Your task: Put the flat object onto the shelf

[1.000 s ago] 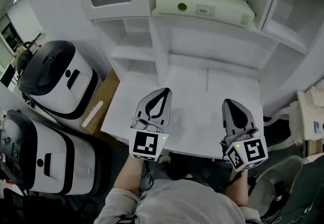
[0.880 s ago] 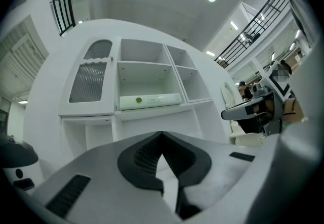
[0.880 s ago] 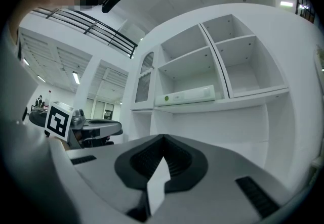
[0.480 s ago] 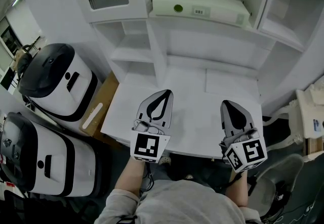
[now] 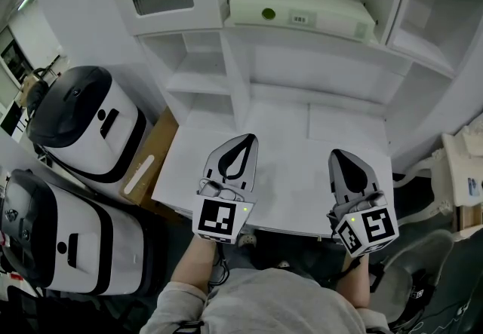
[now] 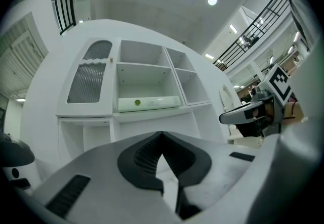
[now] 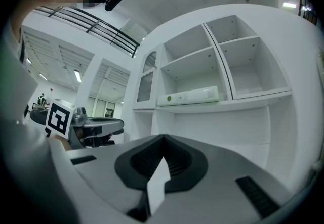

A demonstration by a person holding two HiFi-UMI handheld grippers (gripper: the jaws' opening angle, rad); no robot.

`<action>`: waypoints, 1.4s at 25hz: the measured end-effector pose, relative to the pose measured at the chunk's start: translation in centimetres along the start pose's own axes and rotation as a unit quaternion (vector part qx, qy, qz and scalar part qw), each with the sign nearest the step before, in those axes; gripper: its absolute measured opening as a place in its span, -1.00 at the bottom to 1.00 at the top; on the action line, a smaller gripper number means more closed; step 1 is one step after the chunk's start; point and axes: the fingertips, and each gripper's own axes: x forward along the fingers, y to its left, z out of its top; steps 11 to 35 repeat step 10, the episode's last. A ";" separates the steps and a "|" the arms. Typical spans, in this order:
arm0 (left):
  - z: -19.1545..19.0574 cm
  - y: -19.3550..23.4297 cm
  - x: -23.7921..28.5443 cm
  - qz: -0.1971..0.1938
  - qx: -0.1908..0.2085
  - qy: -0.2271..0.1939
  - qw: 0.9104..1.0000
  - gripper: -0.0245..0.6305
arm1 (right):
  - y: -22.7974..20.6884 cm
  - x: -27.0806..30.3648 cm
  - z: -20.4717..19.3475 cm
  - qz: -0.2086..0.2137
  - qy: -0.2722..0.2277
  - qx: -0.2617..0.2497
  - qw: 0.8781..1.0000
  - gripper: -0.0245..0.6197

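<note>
Comparing the head view with itself 1 second back, you find almost nothing altered. Your left gripper (image 5: 243,138) and right gripper (image 5: 339,153) sit in the same spots at lower centre of the frame, over the near edge of the white desk (image 5: 287,182). Only the framing has drifted a touch.

Both sets of tongs are pressed together at the tips with nothing between them. The left gripper view (image 6: 161,137) and the right gripper view (image 7: 163,139) each show only bare desk past the closed pads.

The flat object (image 5: 302,12), a pale green slab with a round mark and a label, lies at top centre of the head view on the shelf (image 5: 317,44). It is well apart from both grippers. Each gripper view also shows it lying level in the middle bay (image 6: 148,102) (image 7: 188,96).

I judge the placing already done, and you are simply resting with 2 empty grippers.
</note>
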 end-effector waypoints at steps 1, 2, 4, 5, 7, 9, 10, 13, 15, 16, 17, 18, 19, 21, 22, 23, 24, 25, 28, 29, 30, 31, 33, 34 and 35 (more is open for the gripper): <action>0.1 0.1 0.0 0.000 -0.004 -0.004 1.000 -0.88 | 0.0 0.1 0.0 0.000 0.000 0.001 1.000 -0.90; 0.2 0.2 0.0 0.001 -0.008 -0.008 1.000 -0.88 | 0.1 0.2 0.0 0.000 0.000 0.002 1.000 -0.90; 0.2 0.5 0.0 0.002 -0.013 -0.011 1.000 -0.88 | 0.2 0.4 0.0 -0.001 0.001 0.003 1.000 -0.90; 0.2 0.6 0.0 0.002 -0.014 -0.011 1.000 -0.88 | 0.3 0.5 -0.1 0.000 0.001 0.003 1.000 -0.90; 0.1 0.8 0.1 -0.001 -0.016 -0.010 1.000 -0.88 | 0.4 0.8 -0.1 -0.001 0.002 0.003 1.000 -0.90; 0.0 0.9 0.2 -0.005 -0.017 -0.010 1.000 -0.88 | 0.4 1.1 -0.2 -0.001 0.003 0.003 1.000 -0.90; -0.1 0.9 0.2 -0.008 -0.018 -0.010 1.000 -0.88 | 0.4 1.2 -0.2 -0.002 0.004 0.004 1.000 -0.90; -0.1 0.9 0.2 -0.008 -0.018 -0.010 1.000 -0.88 | 0.4 1.2 -0.2 -0.002 0.004 0.004 1.000 -0.90; -0.1 0.9 0.2 -0.008 -0.018 -0.010 1.000 -0.88 | 0.4 1.2 -0.2 -0.002 0.004 0.004 1.000 -0.90; -0.1 0.9 0.2 -0.008 -0.018 -0.010 1.000 -0.88 | 0.4 1.2 -0.2 -0.002 0.004 0.004 1.000 -0.90; -0.1 0.9 0.2 -0.008 -0.018 -0.010 1.000 -0.88 | 0.4 1.2 -0.2 -0.002 0.004 0.004 1.000 -0.90; -0.1 0.9 0.2 -0.008 -0.018 -0.010 1.000 -0.88 | 0.4 1.2 -0.2 -0.002 0.004 0.004 1.000 -0.90; -0.1 0.9 0.2 -0.008 -0.018 -0.010 1.000 -0.88 | 0.4 1.2 -0.2 -0.002 0.004 0.004 1.000 -0.90; -0.1 0.9 0.2 -0.008 -0.018 -0.010 1.000 -0.88 | 0.4 1.2 -0.2 -0.002 0.004 0.004 1.000 -0.90; -0.1 0.9 0.2 -0.008 -0.018 -0.010 1.000 -0.88 | 0.4 1.2 -0.2 -0.002 0.004 0.004 1.000 -0.90; -0.1 0.9 0.2 -0.008 -0.018 -0.010 1.000 -0.88 | 0.4 1.2 -0.2 -0.002 0.004 0.004 1.000 -0.90; -0.1 0.9 0.2 -0.008 -0.018 -0.010 1.000 -0.88 | 0.4 1.2 -0.2 -0.002 0.004 0.004 1.000 -0.90; -0.1 0.9 0.2 -0.008 -0.018 -0.010 1.000 -0.88 | 0.4 1.2 -0.2 -0.002 0.004 0.004 1.000 -0.90; -0.1 0.9 0.2 -0.008 -0.018 -0.010 1.000 -0.88 | 0.4 1.2 -0.2 -0.002 0.004 0.004 1.000 -0.90; -0.1 0.9 0.2 -0.008 -0.018 -0.010 1.000 -0.88 | 0.4 1.2 -0.2 -0.002 0.004 0.004 1.000 -0.90; -0.1 0.9 0.2 -0.008 -0.018 -0.010 1.000 -0.88 | 0.4 1.2 -0.2 -0.002 0.004 0.004 1.000 -0.90; -0.1 0.9 0.2 -0.008 -0.018 -0.010 1.000 -0.88 | 0.4 1.2 -0.2 -0.002 0.004 0.004 1.000 -0.90; -0.1 0.9 0.2 -0.008 -0.018 -0.010 1.000 -0.88 | 0.4 1.2 -0.2 -0.002 0.004 0.004 1.000 -0.90; -0.1 0.9 0.2 -0.008 -0.018 -0.010 1.000 -0.88 | 0.4 1.2 -0.2 -0.002 0.004 0.004 1.000 -0.90; -0.1 0.9 0.2 -0.008 -0.018 -0.010 1.000 -0.88 | 0.4 1.2 -0.2 -0.002 0.004 0.004 1.000 -0.90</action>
